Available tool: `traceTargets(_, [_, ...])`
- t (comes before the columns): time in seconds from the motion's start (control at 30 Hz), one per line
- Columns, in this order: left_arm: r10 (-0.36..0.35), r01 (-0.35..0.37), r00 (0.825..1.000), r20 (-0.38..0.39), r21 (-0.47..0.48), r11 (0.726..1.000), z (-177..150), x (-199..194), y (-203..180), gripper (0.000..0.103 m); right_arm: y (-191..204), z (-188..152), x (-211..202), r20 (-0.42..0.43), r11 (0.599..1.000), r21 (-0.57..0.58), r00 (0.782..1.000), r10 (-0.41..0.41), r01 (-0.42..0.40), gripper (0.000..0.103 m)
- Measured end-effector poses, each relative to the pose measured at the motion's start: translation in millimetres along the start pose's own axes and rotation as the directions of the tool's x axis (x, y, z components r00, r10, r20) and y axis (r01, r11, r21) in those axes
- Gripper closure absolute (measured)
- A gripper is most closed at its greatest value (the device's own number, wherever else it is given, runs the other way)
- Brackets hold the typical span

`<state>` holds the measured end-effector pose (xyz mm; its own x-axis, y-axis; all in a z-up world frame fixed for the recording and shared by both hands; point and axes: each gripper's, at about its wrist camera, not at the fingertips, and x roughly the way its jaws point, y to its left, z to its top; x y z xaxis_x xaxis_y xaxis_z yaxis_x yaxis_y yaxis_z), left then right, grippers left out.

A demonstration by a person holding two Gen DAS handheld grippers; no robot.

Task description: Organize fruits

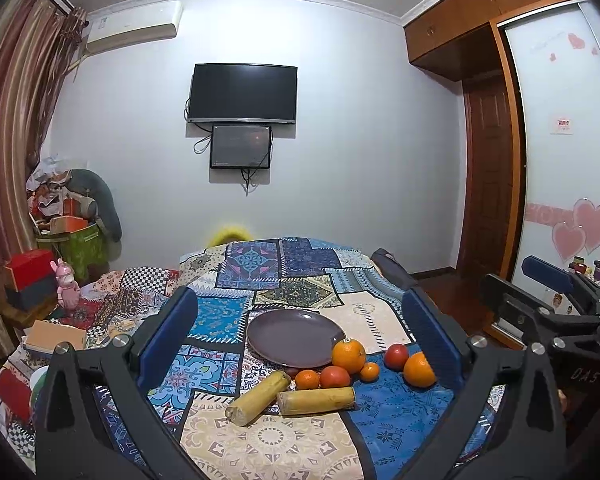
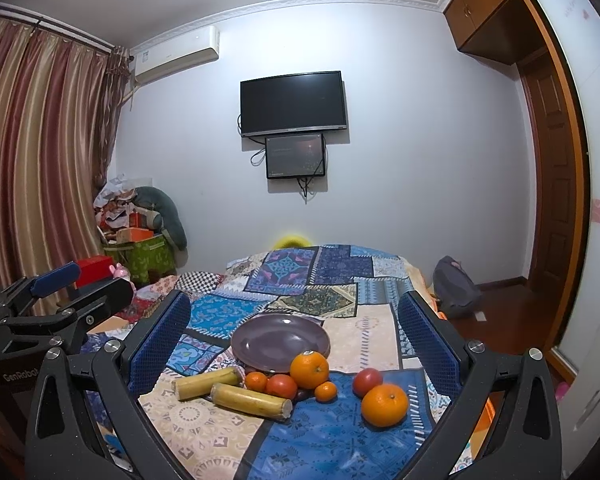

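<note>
An empty purple plate [image 1: 293, 336] [image 2: 280, 336] sits on a patchwork cloth. In front of it lie two large oranges [image 1: 348, 355] [image 2: 384, 404], small tangerines [image 1: 307, 380] [image 2: 326, 391], two red tomatoes [image 1: 396, 356] [image 2: 367, 381] and two yellow sugarcane pieces [image 1: 316, 401] [image 2: 252, 400]. My left gripper [image 1: 300, 348] is open and empty, held above and short of the fruit. My right gripper [image 2: 296, 344] is open and empty too, held likewise. Each gripper shows at the edge of the other's view.
The patchwork cloth [image 1: 276, 444] covers a bed or table. Boxes and clutter [image 1: 60, 240] stand at the left by the curtain. A grey bag [image 2: 456, 288] lies on the floor at the right. A wardrobe [image 1: 560, 160] stands at the right.
</note>
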<state>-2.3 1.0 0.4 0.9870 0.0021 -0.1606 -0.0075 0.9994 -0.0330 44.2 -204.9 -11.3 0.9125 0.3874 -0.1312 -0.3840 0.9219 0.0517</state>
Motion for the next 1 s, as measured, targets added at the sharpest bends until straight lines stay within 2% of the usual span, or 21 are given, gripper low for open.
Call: traceTargets(1.0, [0.005, -0.005, 1.000, 0.003, 0.000, 1.000, -1.5, 2.2, -2.9, 0.000, 1.0, -2.9, -0.2, 0.003, 1.000, 0.013, 1.000, 0.015, -0.015, 0.000])
